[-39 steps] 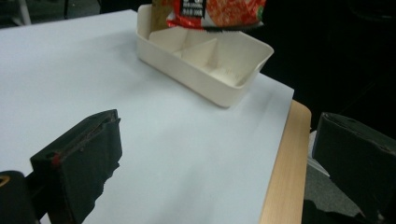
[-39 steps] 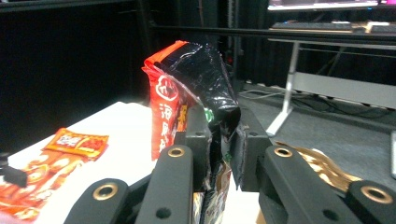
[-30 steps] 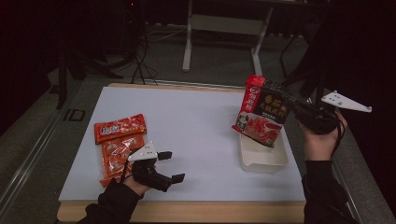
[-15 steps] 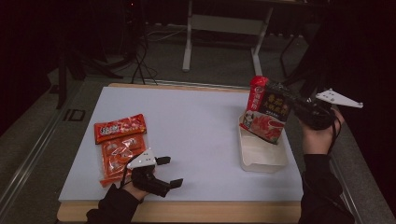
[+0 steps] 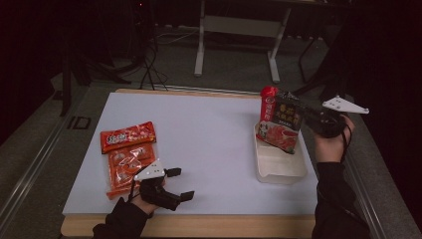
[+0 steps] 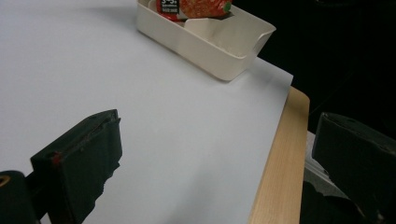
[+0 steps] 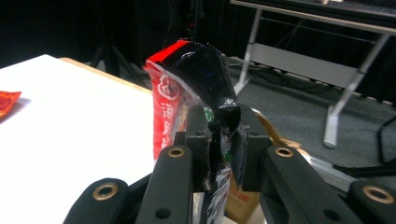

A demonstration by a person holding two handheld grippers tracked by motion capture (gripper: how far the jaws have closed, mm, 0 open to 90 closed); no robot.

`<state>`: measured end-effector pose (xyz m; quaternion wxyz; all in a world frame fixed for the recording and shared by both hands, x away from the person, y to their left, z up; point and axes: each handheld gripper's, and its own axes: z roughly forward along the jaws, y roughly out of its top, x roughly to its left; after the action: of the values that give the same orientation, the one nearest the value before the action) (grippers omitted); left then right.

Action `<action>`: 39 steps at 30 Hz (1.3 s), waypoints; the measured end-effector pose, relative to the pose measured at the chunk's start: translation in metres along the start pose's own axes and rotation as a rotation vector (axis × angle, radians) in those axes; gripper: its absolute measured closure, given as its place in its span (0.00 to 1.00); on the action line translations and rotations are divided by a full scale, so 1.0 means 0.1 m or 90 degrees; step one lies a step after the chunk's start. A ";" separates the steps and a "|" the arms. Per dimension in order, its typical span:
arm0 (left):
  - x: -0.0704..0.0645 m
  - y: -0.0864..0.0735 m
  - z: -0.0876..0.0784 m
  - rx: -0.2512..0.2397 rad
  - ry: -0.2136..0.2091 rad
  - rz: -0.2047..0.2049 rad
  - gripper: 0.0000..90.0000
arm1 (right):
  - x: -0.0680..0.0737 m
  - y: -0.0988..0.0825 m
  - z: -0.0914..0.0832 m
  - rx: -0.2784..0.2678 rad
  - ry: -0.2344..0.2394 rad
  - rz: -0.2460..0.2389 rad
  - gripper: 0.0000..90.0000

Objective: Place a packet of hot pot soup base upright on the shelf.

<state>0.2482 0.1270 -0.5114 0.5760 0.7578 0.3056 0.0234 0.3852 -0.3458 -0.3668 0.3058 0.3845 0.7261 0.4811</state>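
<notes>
My right gripper (image 5: 301,116) is shut on the upper part of a black and red snack packet (image 5: 278,124), which stands nearly upright with its lower end inside the cream tray (image 5: 281,172) at the table's right. In the right gripper view the jaws (image 7: 219,140) pinch the crumpled packet (image 7: 187,88). Near the front left edge, my left gripper (image 5: 183,183) stands open above the white tabletop with nothing between its fingers. In the left gripper view its jaws (image 6: 219,135) are wide apart, and the tray (image 6: 210,44) with the packet's end (image 6: 196,7) lies farther off.
Two red-orange snack packets (image 5: 128,137) (image 5: 124,167) lie on the white tabletop (image 5: 209,144) just left of my left gripper. The wooden front edge (image 5: 219,225) runs below both hands. A metal stand (image 5: 239,30) and cables are on the floor behind the table.
My right gripper has come down and slightly nearer with the black and red packet, whose lower end now sits in the cream tray. The left gripper has barely moved.
</notes>
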 end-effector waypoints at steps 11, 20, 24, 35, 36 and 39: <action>0.00 -0.01 0.01 -0.002 0.009 0.004 0.02 | 0.02 -0.06 0.08 -0.016 0.086 -0.011 0.85; 0.00 -0.02 0.01 -0.004 0.007 0.001 0.02 | -0.01 -0.20 0.11 -0.013 0.090 0.035 0.84; 0.00 -0.02 0.01 -0.001 0.004 0.001 0.02 | -0.01 -0.21 0.10 -0.017 0.086 0.033 0.84; 0.01 -0.02 0.00 -0.002 0.005 -0.003 0.02 | -0.12 -0.46 0.07 -0.011 0.068 0.078 0.79; 0.01 -0.02 0.01 -0.001 0.006 -0.004 0.02 | -0.13 -0.47 0.06 -0.011 0.062 0.082 0.77; 0.01 -0.02 0.01 0.000 0.007 -0.001 0.02 | -0.11 -0.45 0.03 0.000 0.058 0.085 0.70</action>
<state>0.2488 0.1265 -0.5137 0.5744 0.7574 0.3093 0.0269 0.3815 -0.3651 -0.4093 0.2398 0.4098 0.7120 0.5174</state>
